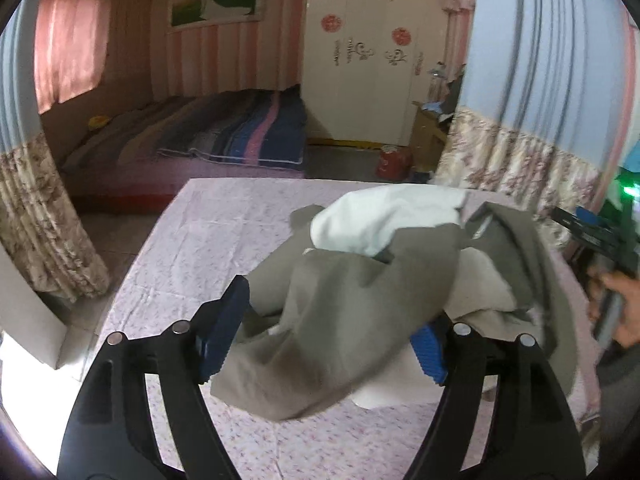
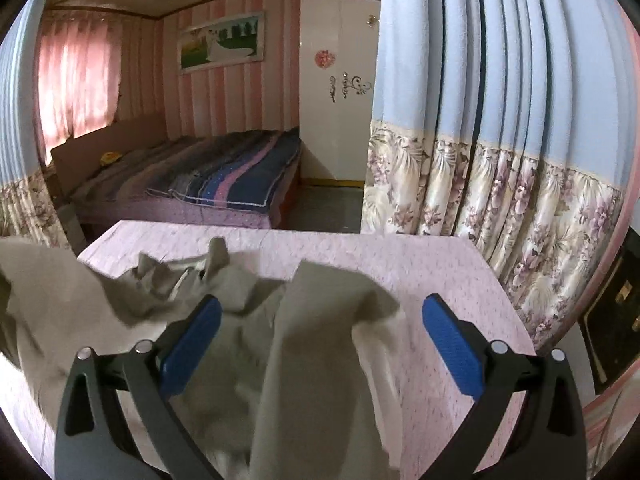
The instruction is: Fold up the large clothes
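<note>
A large grey garment with a white lining (image 1: 352, 280) lies crumpled on a table covered with a pink floral cloth (image 1: 192, 248). My left gripper (image 1: 326, 340) is open, its blue pads either side of a raised fold of the grey fabric. In the right wrist view the same garment (image 2: 304, 344) lies bunched between and below the blue pads of my right gripper (image 2: 324, 344), which is open. A strip of grey fabric rises between its fingers. The right gripper also shows at the right edge of the left wrist view (image 1: 600, 236), held by a hand.
A bed with a striped blue and pink quilt (image 1: 240, 132) stands beyond the table. A white wardrobe (image 1: 360, 64) is behind it. Blue and floral curtains (image 2: 500, 140) hang close on the right. A red object (image 1: 394, 162) sits on the floor.
</note>
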Tool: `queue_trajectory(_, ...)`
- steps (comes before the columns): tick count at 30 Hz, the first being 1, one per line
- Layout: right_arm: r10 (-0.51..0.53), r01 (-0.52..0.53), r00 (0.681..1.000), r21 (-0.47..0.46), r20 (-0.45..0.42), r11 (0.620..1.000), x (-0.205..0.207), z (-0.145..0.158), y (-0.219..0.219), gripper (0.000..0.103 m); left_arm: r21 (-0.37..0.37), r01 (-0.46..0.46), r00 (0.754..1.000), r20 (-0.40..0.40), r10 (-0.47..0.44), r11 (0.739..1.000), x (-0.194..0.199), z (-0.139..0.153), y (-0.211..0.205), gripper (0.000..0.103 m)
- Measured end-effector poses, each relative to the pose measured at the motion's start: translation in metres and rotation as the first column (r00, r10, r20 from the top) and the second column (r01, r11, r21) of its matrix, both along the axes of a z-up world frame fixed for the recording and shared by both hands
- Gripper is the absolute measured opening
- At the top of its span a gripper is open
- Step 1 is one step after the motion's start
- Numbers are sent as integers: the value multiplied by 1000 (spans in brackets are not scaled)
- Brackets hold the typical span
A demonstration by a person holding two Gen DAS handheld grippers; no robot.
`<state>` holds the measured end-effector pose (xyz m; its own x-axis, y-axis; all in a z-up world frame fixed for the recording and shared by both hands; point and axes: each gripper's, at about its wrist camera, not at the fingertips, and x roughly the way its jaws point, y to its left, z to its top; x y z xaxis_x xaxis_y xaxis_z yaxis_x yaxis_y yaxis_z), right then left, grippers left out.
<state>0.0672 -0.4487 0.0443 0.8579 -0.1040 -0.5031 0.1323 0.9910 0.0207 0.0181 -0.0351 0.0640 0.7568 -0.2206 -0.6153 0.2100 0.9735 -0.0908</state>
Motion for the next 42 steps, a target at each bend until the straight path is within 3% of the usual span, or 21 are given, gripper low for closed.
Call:
queue_trajectory(4, -4, 3, 1000, 4, 14, 1000, 7, 7, -2, 101, 28, -24, 999, -39, 25, 999, -15, -9, 20, 81)
queue_trajectory(8, -5, 5, 1000, 19, 4, 1000, 9, 1, -5, 101, 4, -51, 995, -81, 51, 999, -30, -19, 37, 85)
queue_trajectory(10, -2, 2, 1000, 23, -4, 1000, 6, -2, -4, 101, -18, -53, 997, -64, 52, 998, -44, -16, 39, 95)
queue_trajectory(14, 11, -11, 1000, 7, 5, 1000, -8, 1, 2, 101, -27, -43, 999, 0, 43, 999, -58, 2, 34, 100)
queue_trajectory(17, 17, -17, 1000, -20, 18, 1000, -9, 11, 2, 101, 17, -50, 999, 17, 50, 999, -37, 10, 31, 100)
queue_trajectory(20, 5, -4, 1000, -63, 10, 998, 8, 23, -5, 101, 14, -60, 998, 17, 60, 998, 11, 18, 34, 100)
queue_trajectory(23, 22, -25, 999, -99, -36, 995, 41, 29, -8, 101, 58, -80, 997, -14, 81, 995, 61, 15, 36, 100)
queue_trajectory(28, 36, -46, 990, -68, -134, 997, 95, 11, -19, 101, 119, -41, 984, -165, 60, 992, 128, -35, 28, 100)
queue_trajectory(32, 28, -33, 958, -12, -286, 999, 120, -45, -30, 101, 43, 43, 947, -321, -26, 998, 146, -94, 14, 100)
queue_trajectory(36, 39, -45, 918, -6, -395, 999, 119, -100, -34, 100, 37, 108, 909, -408, -84, 993, 156, -139, -7, 100)
queue_trajectory(38, 49, -39, 921, 35, -386, 999, 112, -111, -40, 91, 47, 133, 899, -427, -100, 990, 158, -152, -13, 96)
queue_trajectory(39, 64, -43, 921, 64, -384, 997, 110, -114, -42, 73, 50, 160, 891, -437, -123, 986, 159, -159, -19, 88)
queue_trajectory(40, 93, -55, 917, 107, -387, 993, 107, -119, -45, 55, 45, 184, 883, -446, -145, 982, 160, -163, -23, 71)
queue_trajectory(41, 106, -64, 917, 119, -385, 991, 106, -120, -43, 46, 41, 197, 879, -450, -158, 979, 161, -167, -26, 59)
queue_trajectory(42, 117, -78, 918, 117, -378, 990, 105, -121, -41, 27, 43, 215, 874, -454, -173, 976, 163, -170, -30, 32)
